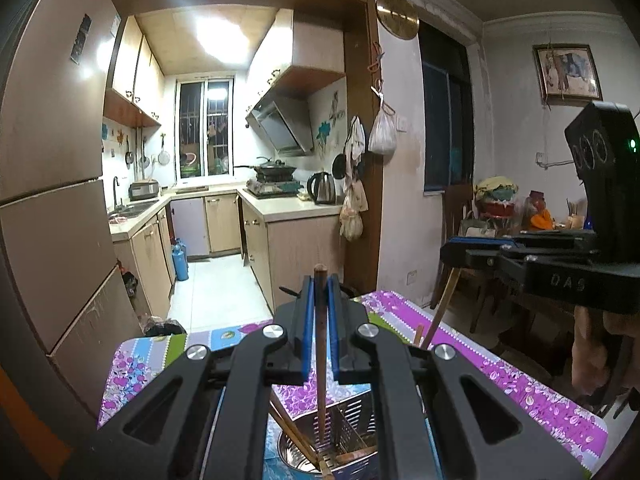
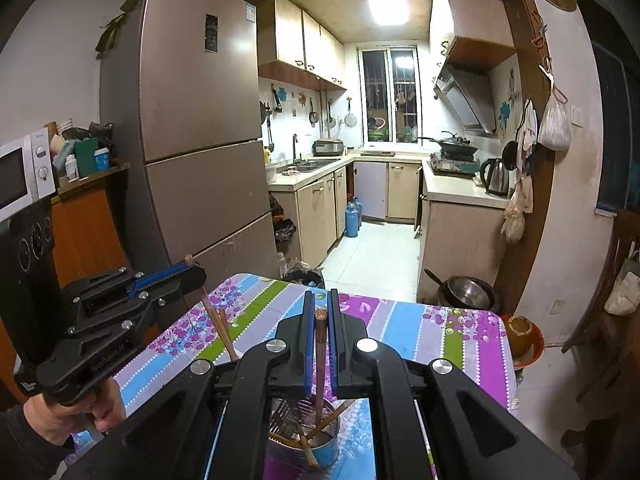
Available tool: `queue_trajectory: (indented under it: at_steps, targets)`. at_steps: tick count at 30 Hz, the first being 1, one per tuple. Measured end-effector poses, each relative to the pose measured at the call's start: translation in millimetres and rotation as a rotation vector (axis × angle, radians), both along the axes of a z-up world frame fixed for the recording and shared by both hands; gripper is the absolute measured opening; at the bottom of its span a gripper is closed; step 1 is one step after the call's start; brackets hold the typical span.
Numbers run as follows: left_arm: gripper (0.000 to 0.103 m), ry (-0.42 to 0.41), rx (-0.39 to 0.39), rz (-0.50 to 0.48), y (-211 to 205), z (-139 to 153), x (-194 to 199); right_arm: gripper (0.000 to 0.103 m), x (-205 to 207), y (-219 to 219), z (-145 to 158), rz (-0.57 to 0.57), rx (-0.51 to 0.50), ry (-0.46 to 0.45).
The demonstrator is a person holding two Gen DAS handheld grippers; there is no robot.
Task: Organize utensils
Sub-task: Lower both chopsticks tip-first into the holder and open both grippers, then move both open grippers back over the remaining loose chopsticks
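Two grippers, each closed on one chopstick: the left gripper point(image 1: 320, 280) and right gripper point(image 2: 320, 304) hold theirs upright over the metal holder point(image 2: 304, 432), containing perhaps four more, near the counter's point(image 2: 400, 320) front edge.

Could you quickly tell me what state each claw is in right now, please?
Left claw: shut on a wooden chopstick, its lower end in the metal holder.
Right claw: shut on a dark wooden chopstick above the round tin.

Purple, blue and green floral striped tablecloth point(image 2: 420, 332); brown chopsticks point(image 2: 320, 360); blue-padded black tool point(image 2: 319, 344).
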State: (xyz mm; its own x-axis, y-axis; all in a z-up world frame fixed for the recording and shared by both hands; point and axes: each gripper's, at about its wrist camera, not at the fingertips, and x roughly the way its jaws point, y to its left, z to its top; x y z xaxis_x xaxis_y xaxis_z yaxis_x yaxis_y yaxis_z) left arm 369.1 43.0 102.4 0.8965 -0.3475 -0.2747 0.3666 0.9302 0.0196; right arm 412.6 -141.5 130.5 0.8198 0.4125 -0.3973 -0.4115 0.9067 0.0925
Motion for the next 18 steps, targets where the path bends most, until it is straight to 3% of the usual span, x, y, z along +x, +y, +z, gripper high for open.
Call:
queue_trajectory:
  at_steps: [4,5,8,12,14,18]
  targets:
    - [0.006,0.017,0.007,0.01,1,-4,5,0.007,4,-1,-5,0.0,0.012,0.013]
    - [0.008,0.019,0.006,0.015,1,-4,6,0.007,5,-3,-8,0.001,0.016,0.021]
    - [0.028,0.012,-0.002,0.035,5,-2,4,0.008,4,-8,-10,-0.007,0.019,0.019]
    - [0.029,0.001,-0.012,0.052,12,1,-6,0.008,-9,-19,-4,-0.02,0.044,-0.009]
    - [0.032,-0.017,-0.013,0.052,19,5,-22,0.008,-23,-25,0,-0.022,0.056,-0.03]
    - [0.049,-0.066,0.003,0.069,40,0,-77,0.013,-81,-43,1,-0.019,0.077,-0.105]
